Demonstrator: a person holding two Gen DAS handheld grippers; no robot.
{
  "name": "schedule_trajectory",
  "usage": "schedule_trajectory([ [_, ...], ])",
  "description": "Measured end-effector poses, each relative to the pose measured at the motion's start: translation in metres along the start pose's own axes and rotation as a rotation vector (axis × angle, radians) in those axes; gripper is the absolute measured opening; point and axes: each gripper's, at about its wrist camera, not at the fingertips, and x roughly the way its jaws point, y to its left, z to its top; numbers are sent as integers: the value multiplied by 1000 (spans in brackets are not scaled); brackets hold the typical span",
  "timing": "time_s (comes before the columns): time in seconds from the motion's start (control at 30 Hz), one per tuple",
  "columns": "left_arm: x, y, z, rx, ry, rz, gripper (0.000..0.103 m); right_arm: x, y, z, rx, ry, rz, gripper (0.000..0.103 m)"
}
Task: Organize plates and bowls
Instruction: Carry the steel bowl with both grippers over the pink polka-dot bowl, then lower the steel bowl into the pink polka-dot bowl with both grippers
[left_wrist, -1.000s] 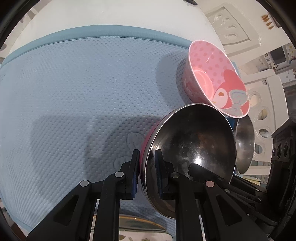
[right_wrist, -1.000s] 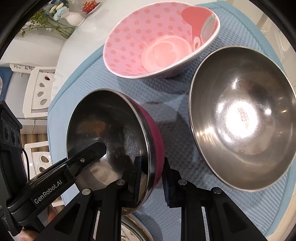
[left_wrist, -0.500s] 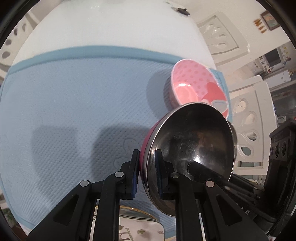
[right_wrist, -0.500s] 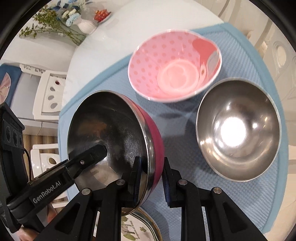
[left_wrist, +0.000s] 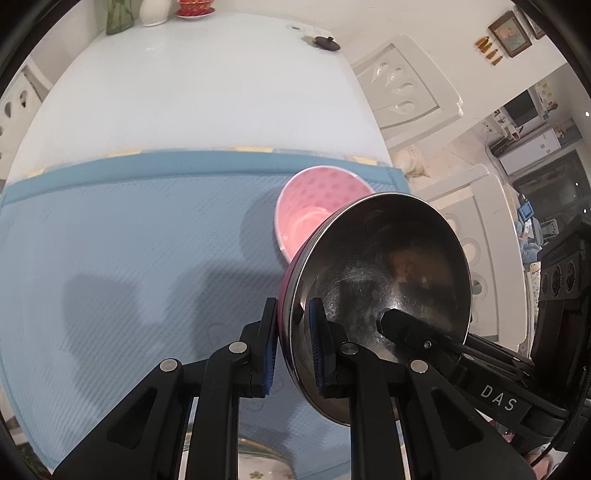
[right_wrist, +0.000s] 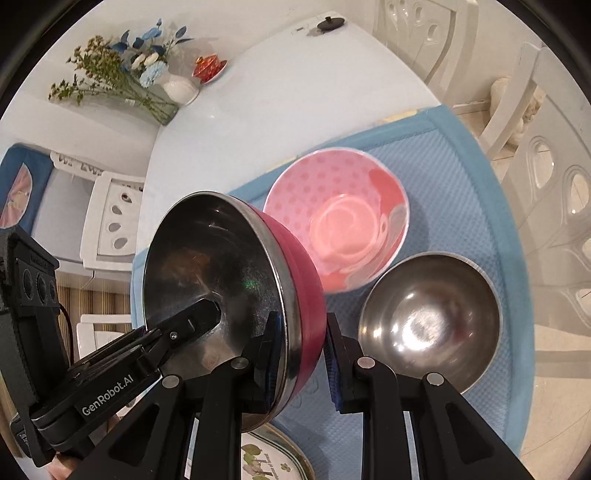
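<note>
A steel bowl with a magenta outside (left_wrist: 384, 280) (right_wrist: 229, 280) hangs in the air above the blue mat, gripped from both sides. My left gripper (left_wrist: 293, 347) is shut on its rim, one finger inside and one outside. My right gripper (right_wrist: 301, 354) is shut on the opposite rim. A pink polka-dot bowl (right_wrist: 336, 225) (left_wrist: 314, 218) stands on the mat behind it. A plain steel bowl (right_wrist: 428, 321) stands on the mat to the right of the pink one.
The blue mat (left_wrist: 129, 240) (right_wrist: 461, 177) covers the near part of a white round table (left_wrist: 184, 88). A decorated plate (right_wrist: 273, 458) (left_wrist: 258, 461) lies at the near edge. A vase of flowers (right_wrist: 129, 81) and small dishes stand far off. White chairs (right_wrist: 546, 155) ring the table.
Both grippers have lifted the magenta-sided bowl higher above the mat. The pink bowl and the plain steel bowl look smaller and farther below.
</note>
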Motion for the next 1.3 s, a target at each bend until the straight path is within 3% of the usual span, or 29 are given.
schedule_trajectory([
  [0.27, 13, -16, 22, 5, -12, -15, 13, -7, -20, 23, 19, -33, 4, 21],
  [0.8, 72, -16, 48, -29, 14, 5, 13, 43, -59, 63, 86, 16, 27, 22],
  [1.3, 85, -2, 54, -27, 20, 10, 13, 64, -48, 69, 22, 41, -31, 22],
])
